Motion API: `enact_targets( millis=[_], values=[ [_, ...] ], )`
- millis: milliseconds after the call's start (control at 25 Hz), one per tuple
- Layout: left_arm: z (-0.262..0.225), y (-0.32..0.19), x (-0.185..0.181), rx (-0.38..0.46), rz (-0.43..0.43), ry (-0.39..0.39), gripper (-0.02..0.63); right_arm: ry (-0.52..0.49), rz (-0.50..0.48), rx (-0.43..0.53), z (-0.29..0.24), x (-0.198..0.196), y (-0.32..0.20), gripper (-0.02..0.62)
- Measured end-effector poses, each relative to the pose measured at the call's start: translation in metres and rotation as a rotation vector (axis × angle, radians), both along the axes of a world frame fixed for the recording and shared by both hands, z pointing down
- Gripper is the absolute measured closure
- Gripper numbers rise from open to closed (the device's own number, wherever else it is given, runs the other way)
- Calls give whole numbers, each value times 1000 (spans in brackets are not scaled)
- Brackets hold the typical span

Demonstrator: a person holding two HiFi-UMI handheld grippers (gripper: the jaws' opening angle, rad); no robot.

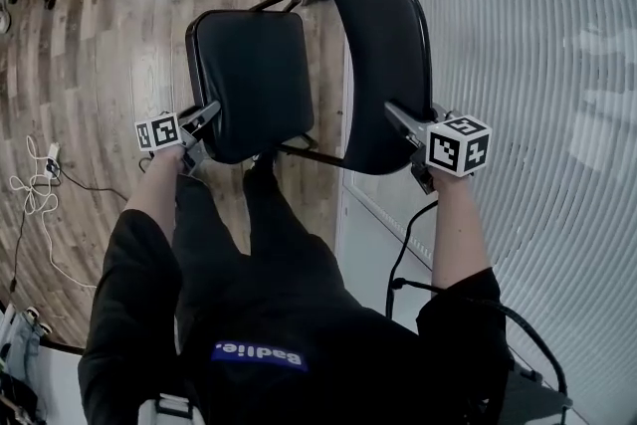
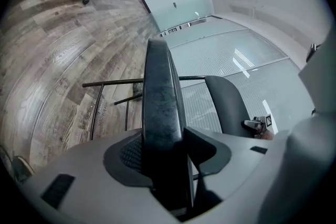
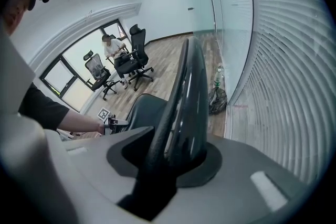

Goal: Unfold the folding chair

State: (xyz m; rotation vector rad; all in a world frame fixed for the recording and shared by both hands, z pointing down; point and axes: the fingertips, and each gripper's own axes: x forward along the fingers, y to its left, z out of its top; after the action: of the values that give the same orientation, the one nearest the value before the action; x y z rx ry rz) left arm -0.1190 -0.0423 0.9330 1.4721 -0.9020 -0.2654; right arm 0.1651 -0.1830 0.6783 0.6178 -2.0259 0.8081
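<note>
From the head view, the folding chair point(image 1: 378, 35) stands on the wood floor point(image 1: 119, 35) in front of the person, just beside a white slatted blind point(image 1: 537, 65). Its seat point(image 1: 254, 80) is tilted and its backrest point(image 1: 388, 95) curves at the right. The left claw point(image 1: 207, 117) is at the seat's near left edge and the right claw point(image 1: 396, 117) is at the backrest's near edge.

In the left gripper view, the seat's edge fills the gap between the two jaws, so this claw pinches the seat. Thin frame tubes point(image 2: 110, 83) show behind it.

In the right gripper view, the backrest's edge sits between the jaws and the claw pinches it. Office chairs point(image 3: 134, 55) stand far behind.
</note>
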Motion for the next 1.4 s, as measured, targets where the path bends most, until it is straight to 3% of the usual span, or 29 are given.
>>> enact_targets(
  millis=[760, 960, 1400],
  values=[
    [90, 39, -58, 8, -23, 115, 402, -88, 11, -45, 61, -5, 8, 479],
    [121, 53, -78, -16, -17, 79, 396, -108, 12, -54, 76, -9, 13, 480],
    [159, 66, -99, -22, -72, 106, 380, -117, 11, -51, 88, -20, 19, 480]
  ],
)
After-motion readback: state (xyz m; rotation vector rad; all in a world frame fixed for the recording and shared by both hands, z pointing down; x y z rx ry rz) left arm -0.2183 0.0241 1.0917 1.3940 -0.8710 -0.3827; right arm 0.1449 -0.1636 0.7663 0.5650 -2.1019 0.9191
